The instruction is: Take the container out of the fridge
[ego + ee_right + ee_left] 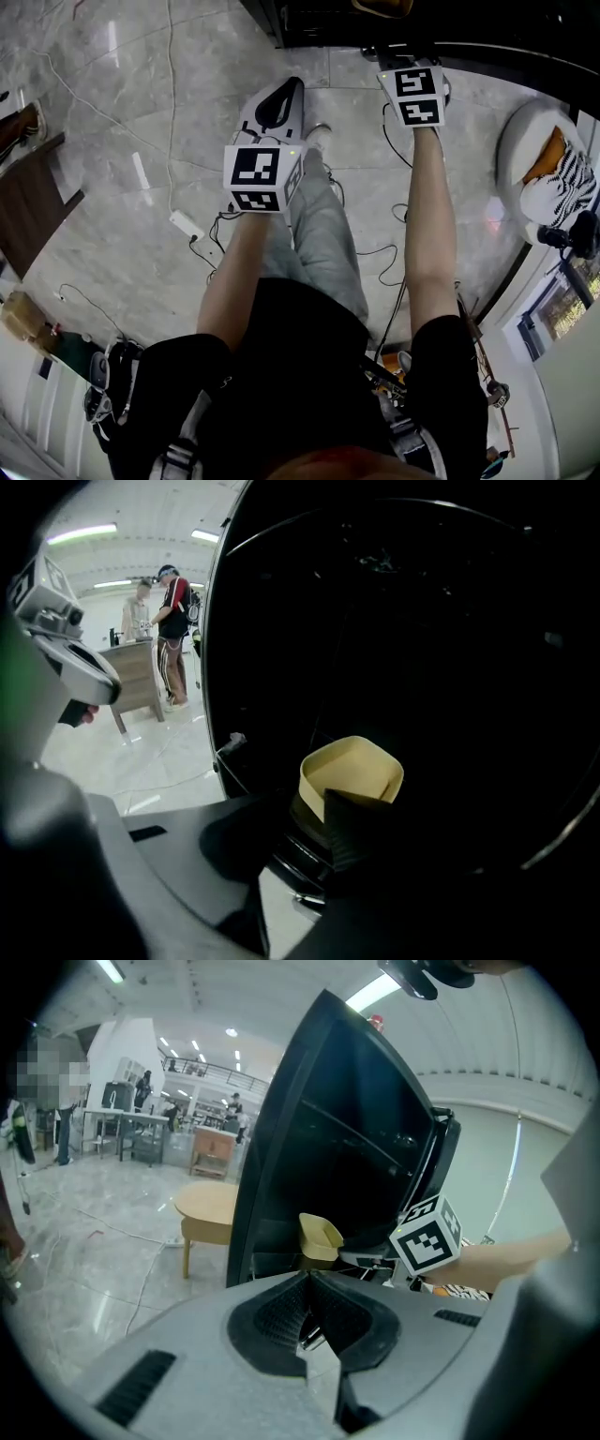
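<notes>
Container (352, 772): pale yellow, open-topped, with rounded corners. It sits low inside the black fridge (441, 621), close to the front opening and the left side wall. It looks empty, though the dim light hides most of the bottom.

Right tongs (305, 803): reaching into the fridge on a straight arm. They pinch the container's near wall, with the ribbed pad (361, 825) over the rim on the inner side and the other jaw outside it. From the left gripper view the container appears slightly tilted, just beyond the right gripper's marker cube (427, 1237).

Left tongs (309, 1283): pressed together with nothing between them, held back from the fridge and pointing towards its lower front. The arm is bent, nearer the body than the right one.

Fridge interior: very dark. Thin shelf lines are just visible, and I can't make out any other contents.

Person: black top, grey trousers, standing square to the fridge.

Surroundings:
- Polished grey marble floor (112, 141), with thin cables trailing across it and a white power strip (186, 224) near the person's left side.
- Low round wooden table (211, 1208) beyond the fridge's far side.
- White round seat with a zebra-striped cushion (562, 183) off to the person's right.
- Two people (169, 635) standing at a counter well back in the hall, under strip lights.
</notes>
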Motion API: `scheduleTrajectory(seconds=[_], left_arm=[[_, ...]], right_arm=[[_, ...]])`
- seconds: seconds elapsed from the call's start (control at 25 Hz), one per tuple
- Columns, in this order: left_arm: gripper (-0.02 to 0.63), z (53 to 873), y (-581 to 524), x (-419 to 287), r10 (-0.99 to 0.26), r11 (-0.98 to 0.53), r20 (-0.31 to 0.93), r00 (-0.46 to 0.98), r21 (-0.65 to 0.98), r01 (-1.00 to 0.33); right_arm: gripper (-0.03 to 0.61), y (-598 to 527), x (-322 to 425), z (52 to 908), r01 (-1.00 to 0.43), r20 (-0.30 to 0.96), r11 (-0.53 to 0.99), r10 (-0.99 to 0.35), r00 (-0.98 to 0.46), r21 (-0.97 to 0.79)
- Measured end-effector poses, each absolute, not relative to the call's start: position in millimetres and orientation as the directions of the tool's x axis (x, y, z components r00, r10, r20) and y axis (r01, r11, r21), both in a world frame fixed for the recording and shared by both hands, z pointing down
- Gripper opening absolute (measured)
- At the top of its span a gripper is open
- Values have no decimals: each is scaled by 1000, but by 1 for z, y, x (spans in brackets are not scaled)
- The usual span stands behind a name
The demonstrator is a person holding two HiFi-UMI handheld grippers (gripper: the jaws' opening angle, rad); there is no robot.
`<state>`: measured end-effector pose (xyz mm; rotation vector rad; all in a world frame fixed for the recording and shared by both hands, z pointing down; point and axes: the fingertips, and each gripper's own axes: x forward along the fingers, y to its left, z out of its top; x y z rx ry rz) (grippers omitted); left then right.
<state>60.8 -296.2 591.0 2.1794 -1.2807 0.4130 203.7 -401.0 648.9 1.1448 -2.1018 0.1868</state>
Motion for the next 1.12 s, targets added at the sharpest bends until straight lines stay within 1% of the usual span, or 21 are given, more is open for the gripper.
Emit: scheduleTrajectory(seconds=[0.12, 0.48, 0.6, 0.8, 0.96, 1.12], left_arm=[[11, 590, -295, 56, -695, -364, 534, 482, 317, -876], [11, 588, -296, 56, -692, -362, 541, 478, 312, -878], [11, 585, -298, 55, -694, -363, 539, 477, 310, -879], [11, 585, -299, 56, -697, -356, 541, 471, 310, -882], [11, 583, -298, 61, -699, -346, 542, 468, 316, -883], [11, 575, -295, 64, -698, -352, 536, 475, 321, -879]], right_arm=[[95, -412, 202, 655, -732, 684, 628, -657, -316, 265], [95, -428, 201, 675, -630, 740, 691, -620, -261, 356], [115, -430, 201, 685, -574, 772, 718, -597, -219, 393], [114, -436, 198, 691, -493, 790, 751, -585, -186, 440], [41, -441, 200, 691, -429, 787, 757, -598, -152, 493], [17, -434, 198, 686, -421, 798, 770, -582, -156, 479]])
